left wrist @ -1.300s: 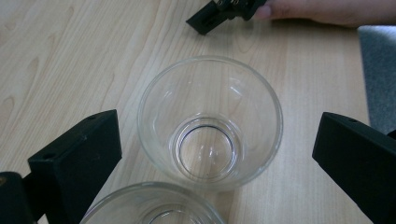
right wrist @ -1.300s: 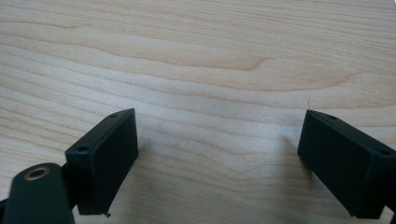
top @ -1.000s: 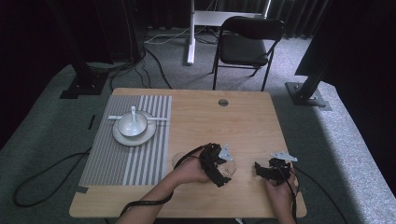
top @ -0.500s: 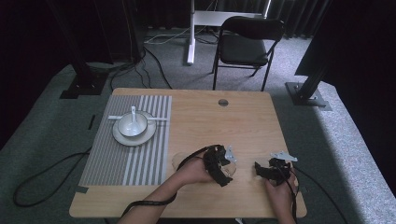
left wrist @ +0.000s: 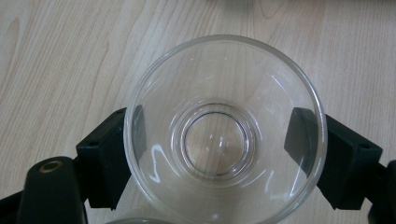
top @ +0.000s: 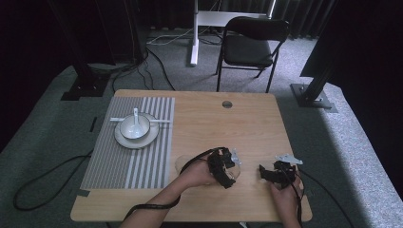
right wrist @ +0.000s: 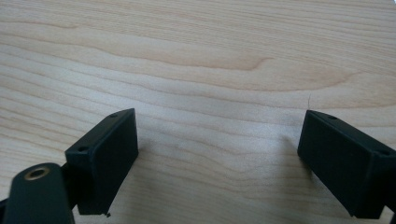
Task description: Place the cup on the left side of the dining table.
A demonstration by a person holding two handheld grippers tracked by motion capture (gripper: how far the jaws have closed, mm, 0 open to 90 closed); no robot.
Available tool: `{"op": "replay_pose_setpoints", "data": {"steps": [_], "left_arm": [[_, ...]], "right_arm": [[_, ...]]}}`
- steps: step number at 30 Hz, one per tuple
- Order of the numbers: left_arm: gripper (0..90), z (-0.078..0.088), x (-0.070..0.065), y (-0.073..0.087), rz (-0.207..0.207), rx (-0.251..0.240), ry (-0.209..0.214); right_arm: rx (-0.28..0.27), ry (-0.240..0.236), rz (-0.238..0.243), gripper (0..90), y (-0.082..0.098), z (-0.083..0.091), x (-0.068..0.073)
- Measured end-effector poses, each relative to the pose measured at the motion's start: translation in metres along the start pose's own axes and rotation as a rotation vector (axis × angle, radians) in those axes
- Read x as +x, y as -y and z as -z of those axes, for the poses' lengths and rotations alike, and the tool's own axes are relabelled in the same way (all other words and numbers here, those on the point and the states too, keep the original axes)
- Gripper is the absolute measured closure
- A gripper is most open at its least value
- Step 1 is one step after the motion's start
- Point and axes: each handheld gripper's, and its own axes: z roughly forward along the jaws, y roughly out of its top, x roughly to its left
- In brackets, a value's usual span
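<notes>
Glass cup (left wrist: 224,135), clear and round-rimmed, sits between the black jaws of the left gripper (left wrist: 219,154); we see a pad pressed against its wall on either side, so the jaws, which have just been closing, now grip the cup. In the high view we place the left gripper (top: 223,166) at the near middle of the wooden table (top: 247,123), just right of the striped mat (top: 119,161). The right gripper (top: 278,173) rests near the table's near right edge, apart from the left one; in its own view we note the jaws standing wide with bare wood between them (right wrist: 219,154). On the mat's far part a white bowl (top: 134,128) with a spoon sits on a plate (top: 124,140).
</notes>
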Motion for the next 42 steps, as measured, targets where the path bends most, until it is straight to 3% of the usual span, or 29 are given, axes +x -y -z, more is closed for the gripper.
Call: {"op": "replay_pose_setpoints", "data": {"steps": [26, 34, 42], "left_arm": [[18.8, 0.008, -0.001, -0.008, 0.012, -0.051, -0.005], [18.8, 0.018, 0.006, -0.012, 0.016, -0.063, -0.011], [18.8, 0.03, 0.019, -0.018, 0.04, -0.094, -0.057]], "right_arm": [[0.0, 0.0, -0.003, 11.8, 0.0, 0.0, 0.0], [-0.001, 0.0, -0.002, 11.8, 0.0, 0.0, 0.0], [-0.001, 0.0, -0.003, 11.8, 0.0, 0.0, 0.0]]}}
